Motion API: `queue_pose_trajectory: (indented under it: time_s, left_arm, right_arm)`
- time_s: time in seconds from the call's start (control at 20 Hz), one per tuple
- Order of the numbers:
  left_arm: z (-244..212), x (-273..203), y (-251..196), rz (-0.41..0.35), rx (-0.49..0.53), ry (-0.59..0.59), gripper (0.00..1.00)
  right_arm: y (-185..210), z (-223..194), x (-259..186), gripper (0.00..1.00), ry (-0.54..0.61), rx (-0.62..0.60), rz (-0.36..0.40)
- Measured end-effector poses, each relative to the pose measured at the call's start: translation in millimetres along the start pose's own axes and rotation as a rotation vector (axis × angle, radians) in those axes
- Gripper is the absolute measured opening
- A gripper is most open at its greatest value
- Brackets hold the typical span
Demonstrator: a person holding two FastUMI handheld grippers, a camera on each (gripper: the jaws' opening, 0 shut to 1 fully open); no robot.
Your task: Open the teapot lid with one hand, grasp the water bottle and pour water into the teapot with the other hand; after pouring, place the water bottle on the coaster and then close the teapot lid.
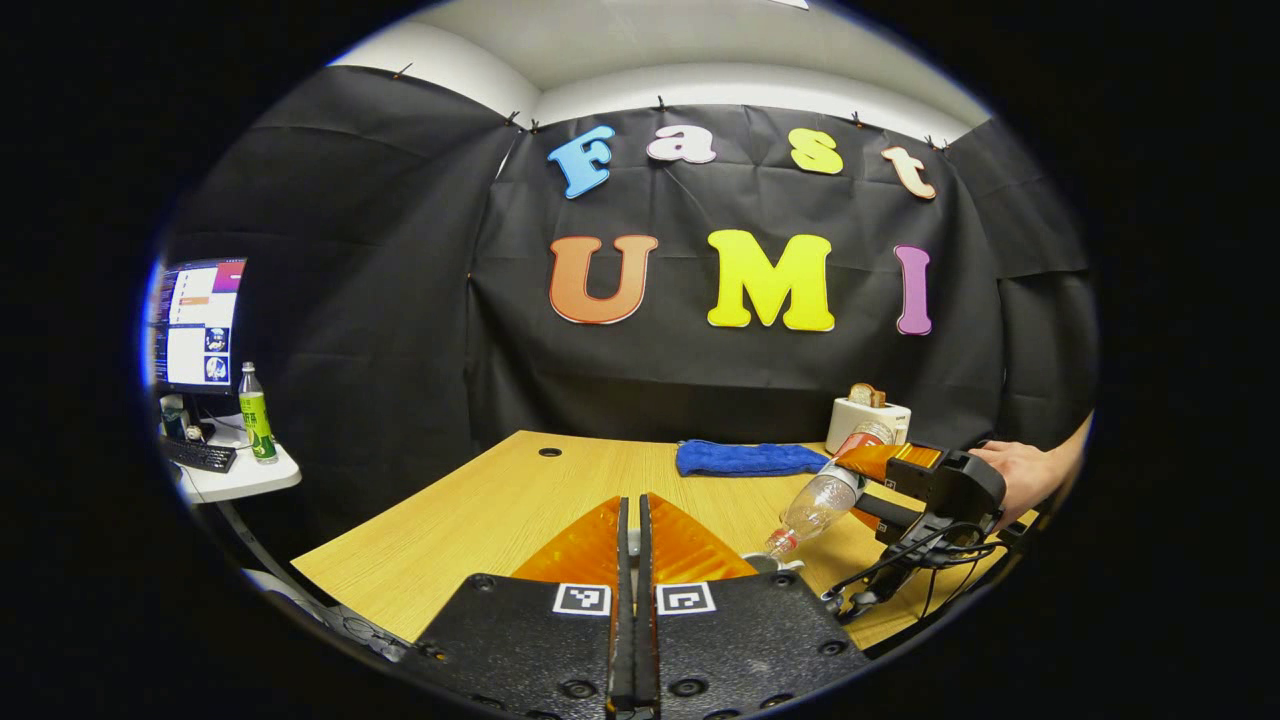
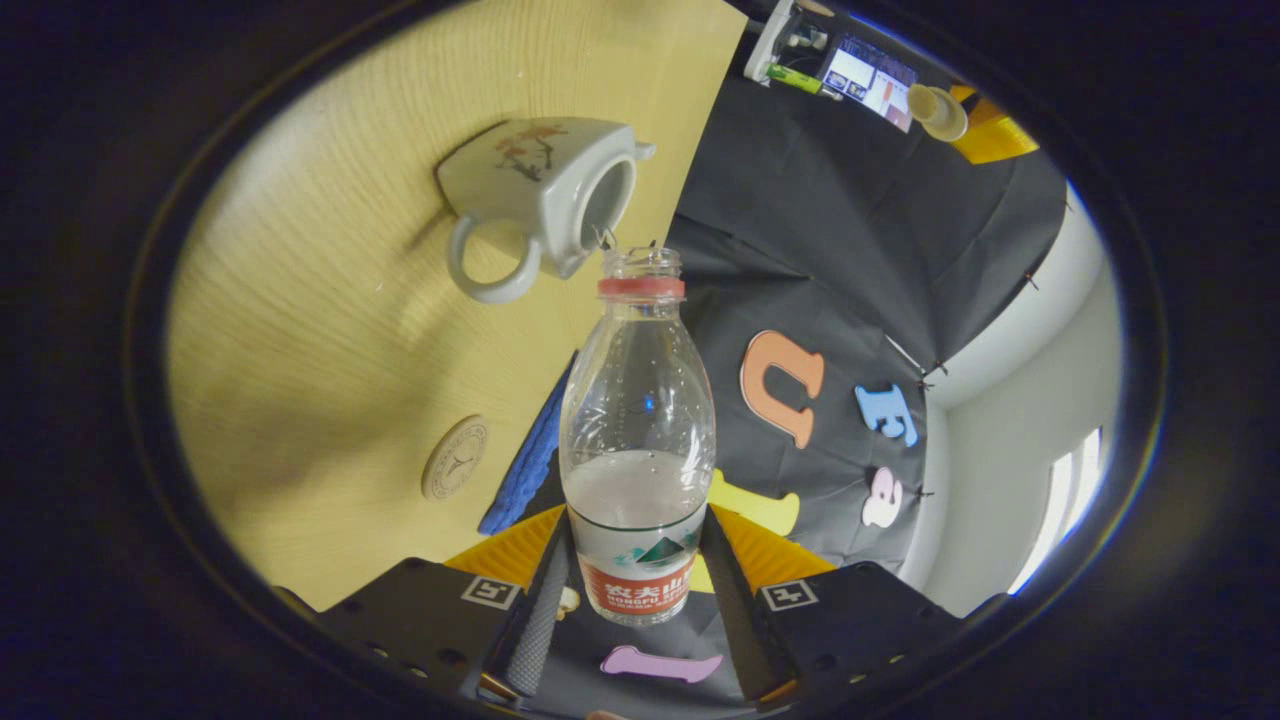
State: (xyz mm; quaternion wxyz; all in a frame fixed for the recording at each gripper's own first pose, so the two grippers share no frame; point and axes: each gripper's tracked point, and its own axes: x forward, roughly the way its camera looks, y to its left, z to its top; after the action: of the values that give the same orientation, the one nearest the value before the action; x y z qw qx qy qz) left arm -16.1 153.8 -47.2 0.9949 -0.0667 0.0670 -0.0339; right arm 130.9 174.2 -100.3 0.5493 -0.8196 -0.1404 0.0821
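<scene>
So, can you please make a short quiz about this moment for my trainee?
1. True or false: the water bottle is standing on the coaster.
2. The right tongs are: A) open; B) shut on the water bottle; C) shut on the coaster.
3. Fill in the word: the lid of the teapot is ___ (on / off).

Key: 1 false, the bottle is held tilted with its mouth toward the teapot, and the coaster is bare. 2 B. 3 off, the opening is uncovered.
</scene>
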Motion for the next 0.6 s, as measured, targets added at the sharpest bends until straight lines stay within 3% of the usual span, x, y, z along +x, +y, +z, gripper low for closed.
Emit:
queue_pose_trajectory:
  time_s: [0.6]
  left_arm:
    - [-1,0,0,-0.003,0.004,0.005,0.03]
  right_arm:
    - [-14,2,0,0.72,-0.014,-0.089,-0.031]
